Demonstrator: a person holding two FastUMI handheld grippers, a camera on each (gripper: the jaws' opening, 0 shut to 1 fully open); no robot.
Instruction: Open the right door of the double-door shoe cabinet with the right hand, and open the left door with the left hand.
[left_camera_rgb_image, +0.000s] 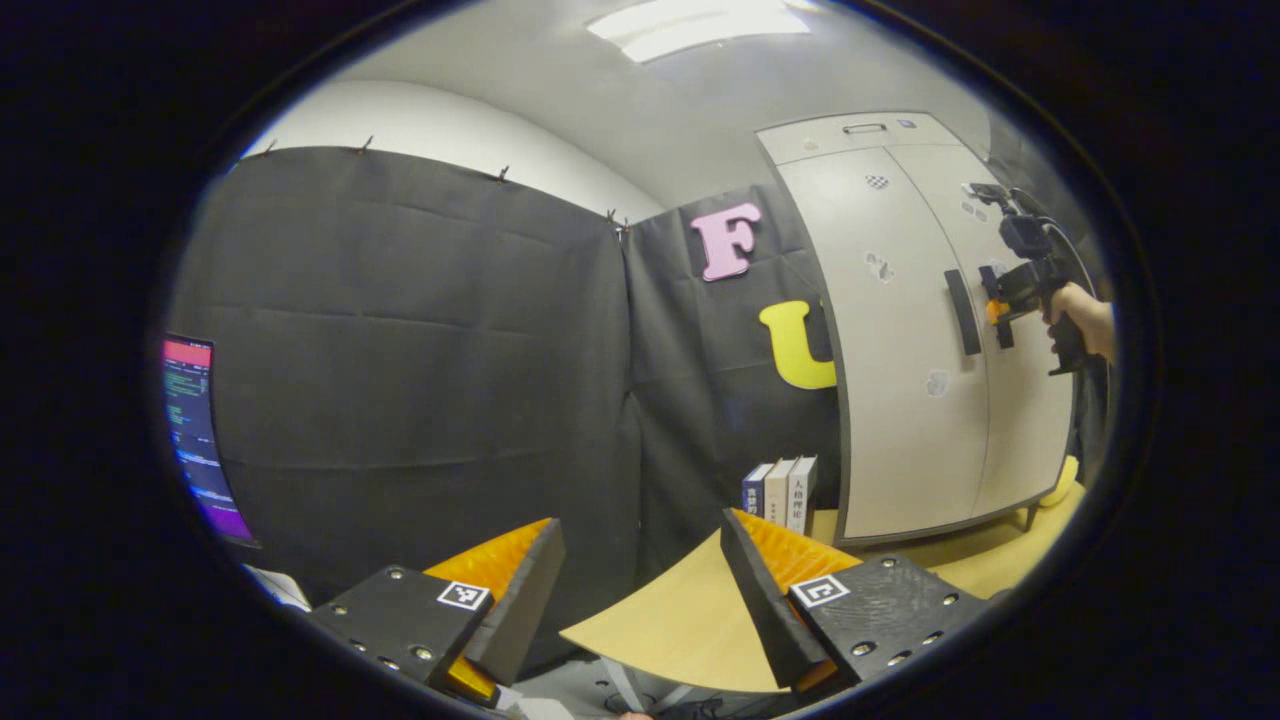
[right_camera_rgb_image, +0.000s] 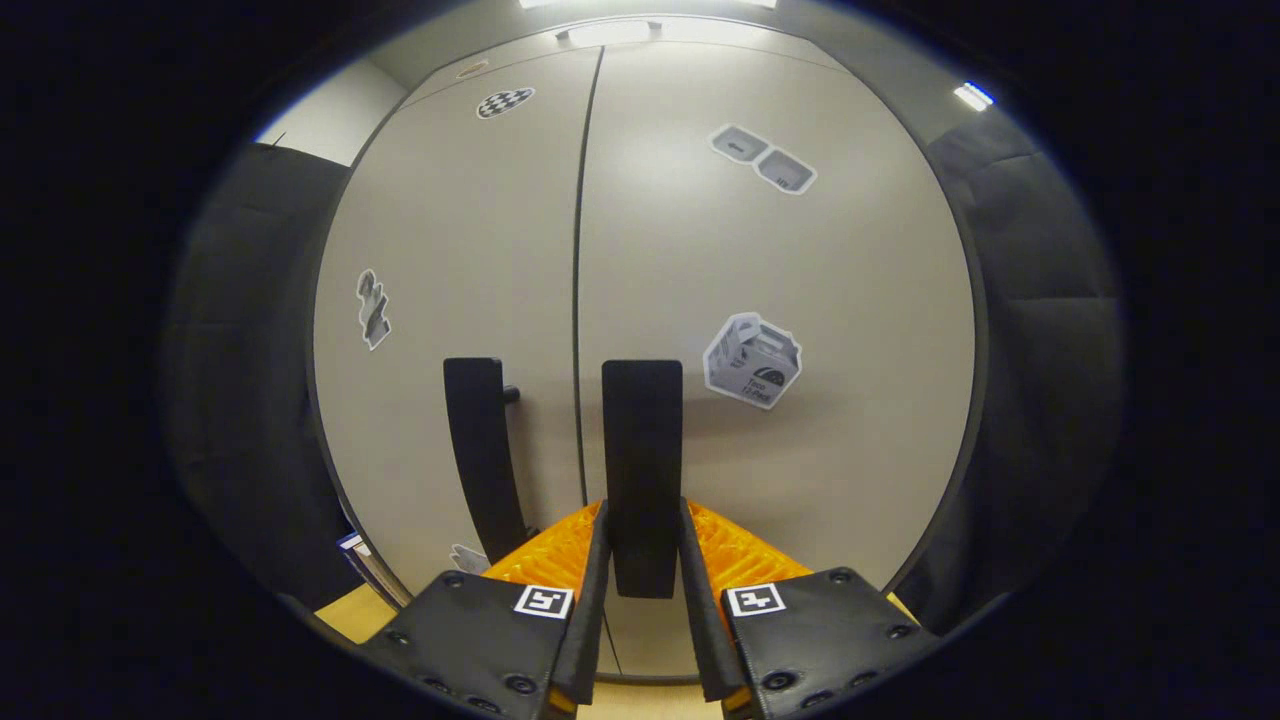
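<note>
The pale grey double-door shoe cabinet (left_camera_rgb_image: 900, 330) stands on a wooden table at the right of the left gripper view, both doors closed. In the right gripper view its right door (right_camera_rgb_image: 800, 300) carries a black vertical handle (right_camera_rgb_image: 642, 440), and my right gripper (right_camera_rgb_image: 642, 545) is shut on that handle's lower part. The left door's black handle (right_camera_rgb_image: 480, 450) stands free beside it. My left gripper (left_camera_rgb_image: 640, 575) is open, low and well left of the cabinet, with nothing between its fingers. The left gripper view also catches the right gripper (left_camera_rgb_image: 1000, 305) and a hand at the right handle.
Three books (left_camera_rgb_image: 782, 490) stand upright against the cabinet's left side. The light wooden table (left_camera_rgb_image: 680, 620) has its rounded edge just beyond my left gripper. A lit monitor (left_camera_rgb_image: 200, 440) stands at the far left. Black cloth walls close the booth behind.
</note>
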